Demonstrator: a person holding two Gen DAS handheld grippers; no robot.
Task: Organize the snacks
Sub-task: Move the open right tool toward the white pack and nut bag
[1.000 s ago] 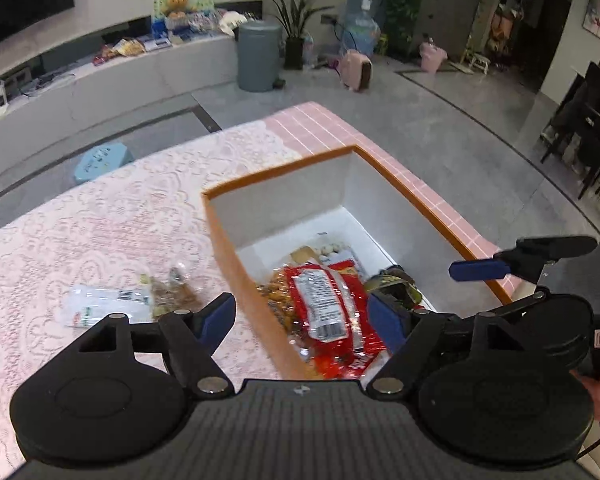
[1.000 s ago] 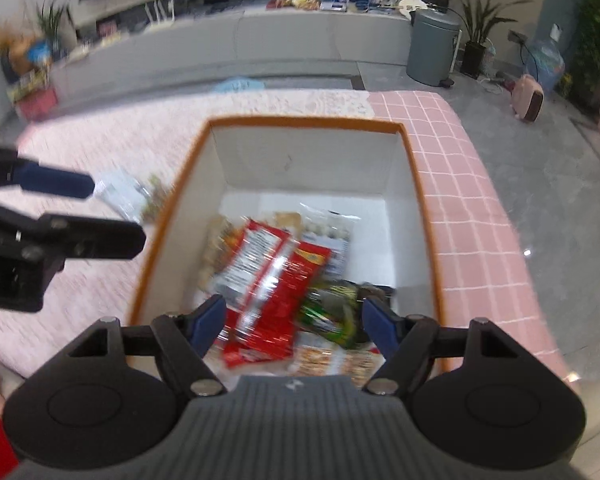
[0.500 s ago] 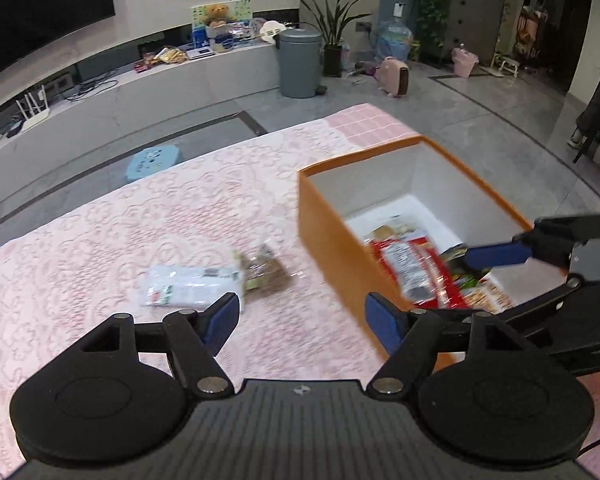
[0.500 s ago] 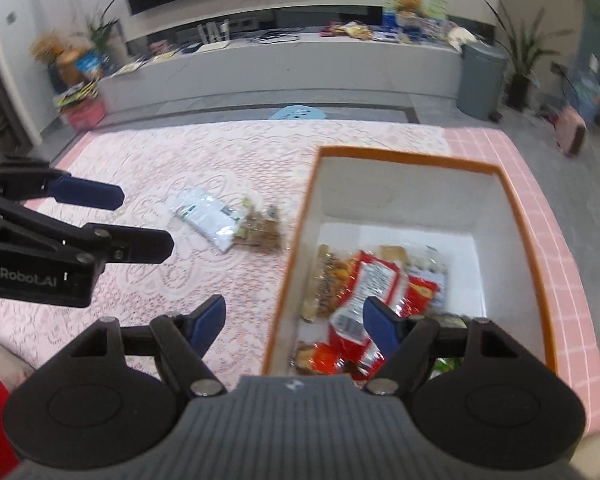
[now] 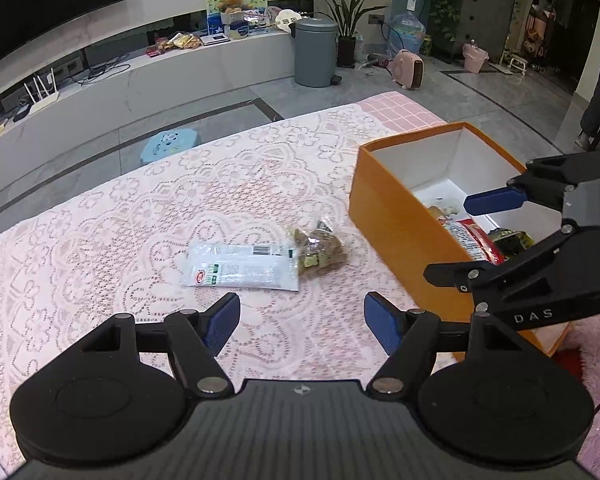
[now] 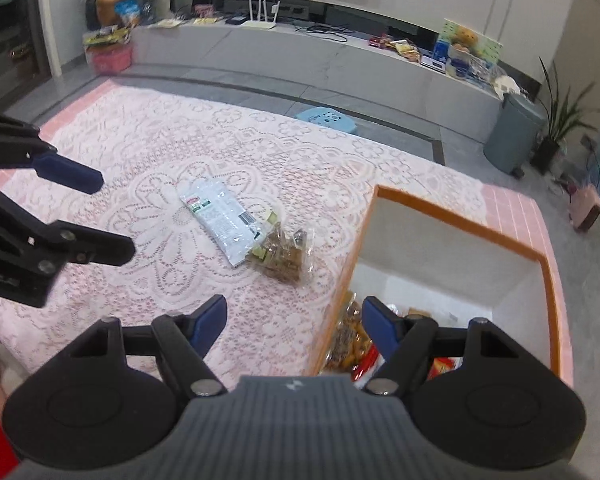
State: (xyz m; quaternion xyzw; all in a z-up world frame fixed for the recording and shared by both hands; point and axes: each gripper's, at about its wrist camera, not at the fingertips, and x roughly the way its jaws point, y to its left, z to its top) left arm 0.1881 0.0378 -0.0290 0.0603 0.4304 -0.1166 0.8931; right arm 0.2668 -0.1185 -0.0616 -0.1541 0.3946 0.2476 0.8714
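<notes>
Two snacks lie side by side on the pink lace tablecloth: a white packet (image 5: 242,266) (image 6: 219,216) and a clear bag of brown pieces (image 5: 320,254) (image 6: 282,258). An orange box (image 5: 396,216) (image 6: 452,220) with white inner walls stands to their right and holds several red and yellow packets (image 5: 474,240) (image 6: 352,350). My left gripper (image 5: 302,322) hovers open and empty just short of the white packet. My right gripper (image 6: 294,324) is open and empty over the box's left wall, its right fingertip above the packets inside.
The table's far edge drops to a grey floor with a blue stool (image 5: 170,146) and a grey bin (image 5: 315,52). A long white TV bench (image 6: 300,56) runs behind. Each gripper shows in the other's view, the right one (image 5: 512,236) over the box.
Both grippers have swung left, away from above the box toward the two snacks on the cloth. The box has slid to the right of both views. Both stayed open and empty.
</notes>
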